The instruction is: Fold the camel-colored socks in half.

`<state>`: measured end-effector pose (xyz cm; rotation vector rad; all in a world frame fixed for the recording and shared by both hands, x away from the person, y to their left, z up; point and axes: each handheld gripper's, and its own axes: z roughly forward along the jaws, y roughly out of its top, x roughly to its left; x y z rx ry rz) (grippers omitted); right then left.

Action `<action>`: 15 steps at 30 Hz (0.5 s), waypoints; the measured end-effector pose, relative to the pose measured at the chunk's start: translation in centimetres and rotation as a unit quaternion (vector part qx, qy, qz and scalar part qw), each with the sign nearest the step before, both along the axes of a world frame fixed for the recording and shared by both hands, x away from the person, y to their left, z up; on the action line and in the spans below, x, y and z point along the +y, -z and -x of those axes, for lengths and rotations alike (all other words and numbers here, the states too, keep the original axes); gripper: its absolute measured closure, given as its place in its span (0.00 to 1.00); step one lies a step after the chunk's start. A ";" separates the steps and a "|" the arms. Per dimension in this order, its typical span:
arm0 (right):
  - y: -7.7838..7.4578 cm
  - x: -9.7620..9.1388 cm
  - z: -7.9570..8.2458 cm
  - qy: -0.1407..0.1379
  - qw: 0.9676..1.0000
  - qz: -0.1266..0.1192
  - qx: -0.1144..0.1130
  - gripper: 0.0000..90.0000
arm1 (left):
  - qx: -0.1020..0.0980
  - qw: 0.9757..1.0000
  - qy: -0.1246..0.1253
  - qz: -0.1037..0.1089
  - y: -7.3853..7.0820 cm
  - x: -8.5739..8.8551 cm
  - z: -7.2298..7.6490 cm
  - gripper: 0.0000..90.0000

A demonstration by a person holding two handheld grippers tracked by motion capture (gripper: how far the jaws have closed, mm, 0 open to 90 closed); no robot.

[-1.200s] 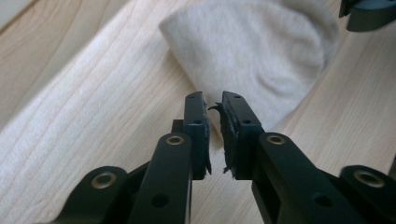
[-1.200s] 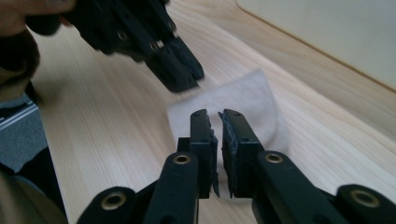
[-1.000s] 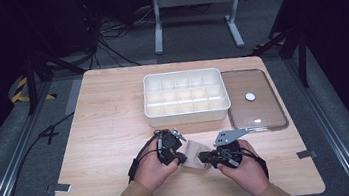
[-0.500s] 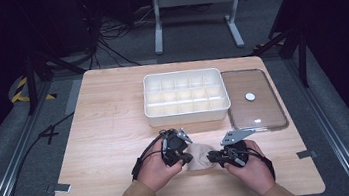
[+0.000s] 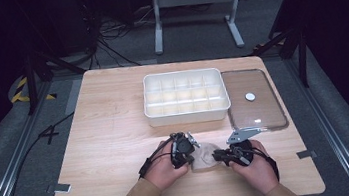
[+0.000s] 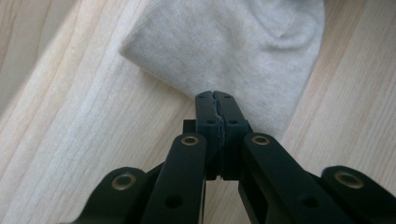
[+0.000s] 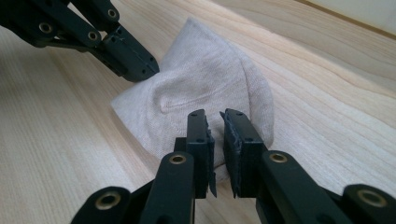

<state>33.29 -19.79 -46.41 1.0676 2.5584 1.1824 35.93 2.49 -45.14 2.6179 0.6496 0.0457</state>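
Between both tools: beige cloth (image 5: 204, 156); left tool (image 6: 215, 100) clamped on its edge, right tool (image 7: 215, 116) slightly apart.

Pale cloth on a light wooden bench

The cloth (image 7: 205, 88) was off-white with a fine knit weave; the bench (image 5: 111, 136) showed pale streaked wood grain; both grippers (image 6: 215, 100) (image 7: 214, 116) were black with brass-coloured rivets; the tray (image 5: 185, 96) was cream.

Recording lab or studio: wooden desk (image 5: 116, 135) on grey carpet (image 5: 9, 163), black curtained surroundings, metal floor rails (image 5: 7, 184), loose cables (image 5: 104, 36), hazard tape (image 5: 20, 89), metal stand (image 5: 193, 0) behind.
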 end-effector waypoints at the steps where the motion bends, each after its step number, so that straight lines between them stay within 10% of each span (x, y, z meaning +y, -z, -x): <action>1: 0.1 -0.1 -0.1 0.001 1.000 -0.001 0.002 0.90 | 0.004 1.000 -0.001 -0.001 0.0 0.0 0.0 1.00; 15: 0.8 -0.6 -0.4 -0.001 1.000 -0.007 0.001 0.95 | 0.004 1.000 -0.002 0.014 -0.4 0.5 0.0 0.97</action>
